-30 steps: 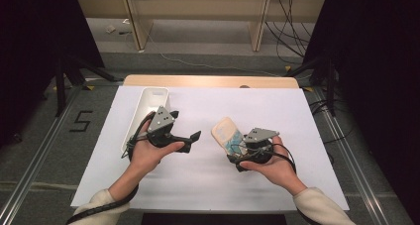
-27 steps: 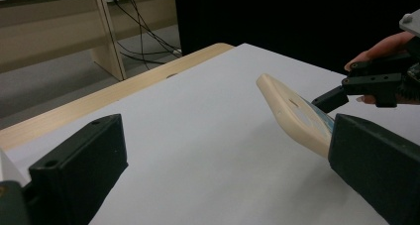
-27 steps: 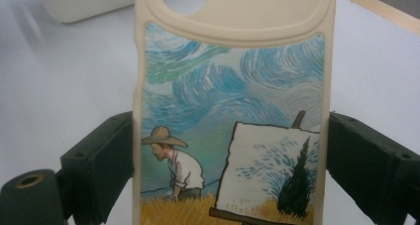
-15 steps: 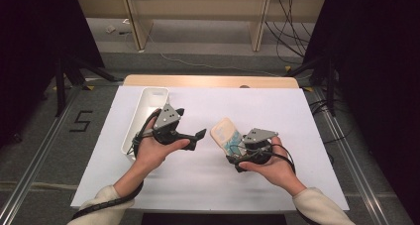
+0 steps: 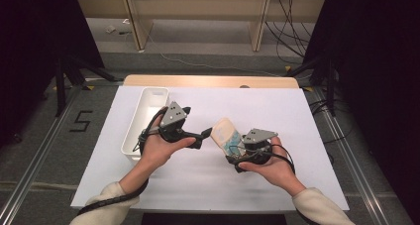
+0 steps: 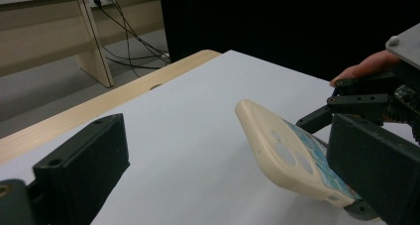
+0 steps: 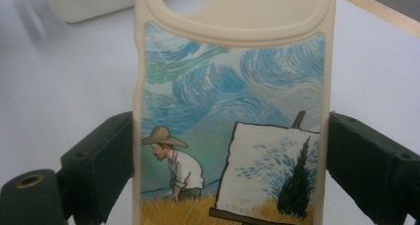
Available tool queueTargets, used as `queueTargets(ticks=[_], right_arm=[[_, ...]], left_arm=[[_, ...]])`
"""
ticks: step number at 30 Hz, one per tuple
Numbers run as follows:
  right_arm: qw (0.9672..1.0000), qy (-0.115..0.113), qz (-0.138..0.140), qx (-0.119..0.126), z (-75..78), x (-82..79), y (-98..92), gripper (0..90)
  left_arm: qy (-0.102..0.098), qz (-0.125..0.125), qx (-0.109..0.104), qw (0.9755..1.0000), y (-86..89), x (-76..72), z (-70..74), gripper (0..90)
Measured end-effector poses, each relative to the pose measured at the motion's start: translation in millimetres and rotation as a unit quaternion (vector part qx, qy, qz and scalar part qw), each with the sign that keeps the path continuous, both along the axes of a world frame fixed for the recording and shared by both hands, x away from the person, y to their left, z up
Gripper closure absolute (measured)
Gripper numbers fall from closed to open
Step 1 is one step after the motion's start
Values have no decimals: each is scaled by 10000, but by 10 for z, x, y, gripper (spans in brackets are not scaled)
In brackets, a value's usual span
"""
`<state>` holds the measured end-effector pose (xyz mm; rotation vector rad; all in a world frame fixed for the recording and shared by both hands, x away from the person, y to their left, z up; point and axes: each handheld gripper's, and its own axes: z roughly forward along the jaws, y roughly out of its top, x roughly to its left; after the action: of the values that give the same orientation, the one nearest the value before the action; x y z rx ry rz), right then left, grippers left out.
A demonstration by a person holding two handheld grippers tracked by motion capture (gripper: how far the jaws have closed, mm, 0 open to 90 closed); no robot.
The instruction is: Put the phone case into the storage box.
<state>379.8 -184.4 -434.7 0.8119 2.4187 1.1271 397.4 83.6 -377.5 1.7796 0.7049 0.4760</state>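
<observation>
The left gripper (image 5: 202, 134) is drawing closer to the phone case (image 5: 225, 132) (jaws spread wide), while the right gripper (image 7: 233, 150) is clamping it above the table's (image 5: 297, 116) middle

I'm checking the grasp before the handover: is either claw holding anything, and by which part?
The right claw grips the phone case by its two long side edges, near the lower end. The left claw is open and holds nothing.

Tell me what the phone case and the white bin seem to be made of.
Phone case: probably soft matte plastic or silicone, given its cream rounded rim and moulded camera cutout, with a glossy printed painting on the back. White bin: likely rigid moulded plastic, with smooth thin walls and rounded corners.
</observation>
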Motion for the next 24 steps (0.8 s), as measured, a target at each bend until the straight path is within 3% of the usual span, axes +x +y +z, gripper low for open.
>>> queueTargets(ticks=[24], right_arm=[[9998,-163,78,37,40,-46,64,112]], left_arm=[[239,-178,24,9996,-184,100,-44,60]])
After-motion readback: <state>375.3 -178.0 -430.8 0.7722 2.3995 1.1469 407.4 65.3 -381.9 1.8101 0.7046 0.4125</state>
